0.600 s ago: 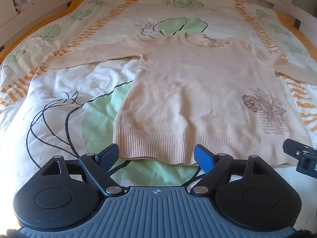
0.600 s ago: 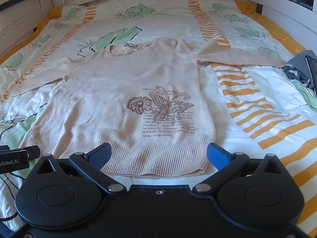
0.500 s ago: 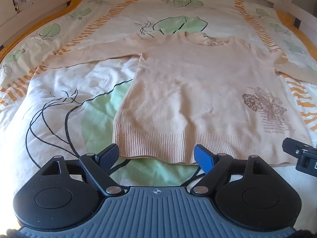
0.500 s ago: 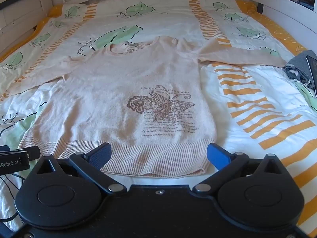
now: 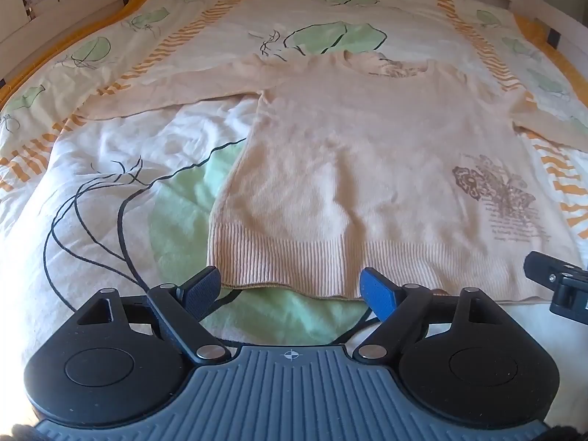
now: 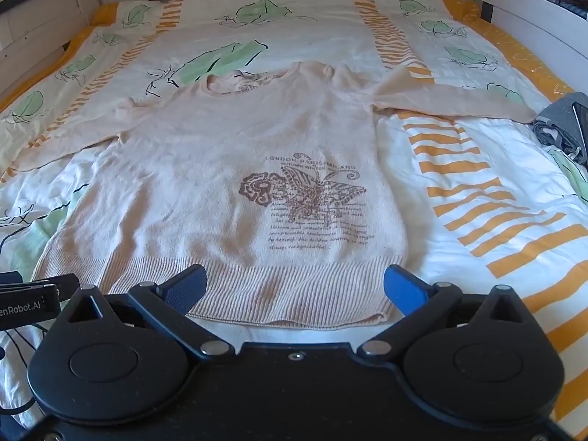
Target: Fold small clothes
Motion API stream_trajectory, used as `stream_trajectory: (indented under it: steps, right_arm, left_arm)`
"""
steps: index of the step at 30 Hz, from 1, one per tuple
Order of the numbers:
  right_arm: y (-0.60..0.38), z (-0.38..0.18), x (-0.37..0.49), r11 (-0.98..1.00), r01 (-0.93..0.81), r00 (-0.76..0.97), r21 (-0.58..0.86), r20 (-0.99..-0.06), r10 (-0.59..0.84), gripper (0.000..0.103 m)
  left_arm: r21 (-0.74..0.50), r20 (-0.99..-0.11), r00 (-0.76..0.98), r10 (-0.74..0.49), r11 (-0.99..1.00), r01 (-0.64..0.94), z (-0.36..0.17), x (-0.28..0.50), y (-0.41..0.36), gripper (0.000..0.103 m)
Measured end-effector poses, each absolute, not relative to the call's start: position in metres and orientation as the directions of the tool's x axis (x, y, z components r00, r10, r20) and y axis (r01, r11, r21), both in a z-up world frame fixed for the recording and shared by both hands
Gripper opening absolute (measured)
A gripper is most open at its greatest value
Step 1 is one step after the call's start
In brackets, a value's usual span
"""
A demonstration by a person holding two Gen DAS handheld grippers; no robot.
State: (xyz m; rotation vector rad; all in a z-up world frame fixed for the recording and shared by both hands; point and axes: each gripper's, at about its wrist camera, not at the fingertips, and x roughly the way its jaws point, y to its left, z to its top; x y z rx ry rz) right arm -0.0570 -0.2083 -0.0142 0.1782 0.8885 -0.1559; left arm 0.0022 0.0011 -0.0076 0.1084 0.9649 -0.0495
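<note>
- Sweater (image 6: 235,169) is lying flat and face up in the middle of the bed (image 6: 496,191), collar toward the headboard, ribbed hem (image 6: 257,286) toward the near edge. Butterfly print (image 6: 305,198) is showing, so nothing is folded yet.
- Both sleeves are spread out sideways: left sleeve (image 5: 172,90) is running toward the bed's left edge, right sleeve (image 6: 452,101) toward the right edge. Looks like the standard layout for folding sleeves in first, then the body.
- Left gripper (image 5: 290,288) is hovering just short of the hem's left corner, fingers (image 5: 378,294) spread wide, holding nothing.
- Right gripper (image 6: 294,288) is sitting at the hem's right corner, fingers (image 6: 406,288) equally wide apart, also empty. Hem is lying between its fingers in the view, but I can't tell whether any pad is touching the fabric.
- My read: the two grippers are lining up on the hem corners for a two-point pickup, one per side, so the cloth lifts evenly.
- Room: plenty of bare duvet on both sides of the body and beyond the collar. There is space to swing the sleeves inward or carry the hem up toward the collar.
- Watch: dark grey bundle (image 6: 562,128) is lying at the right edge, just beside the right cuff. White bed frame (image 6: 533,25) is bounding the right side and the head, so wide sweeps there are limited.
- Knit looks soft and limp. It will probably sag between the grip points.
</note>
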Motion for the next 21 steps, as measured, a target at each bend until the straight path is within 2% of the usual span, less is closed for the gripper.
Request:
stream_trajectory:
  steps: [21]
  right_arm:
    - [-0.2091, -0.0183, -0.0563, 0.970, 0.218, 0.601, 0.103, -0.798, -0.051, 0.102]
  left_arm:
    - [0.065, -0.830, 0.558, 0.005, 0.994, 0.088, -0.0123, 0.0015, 0.0018, 0.082]
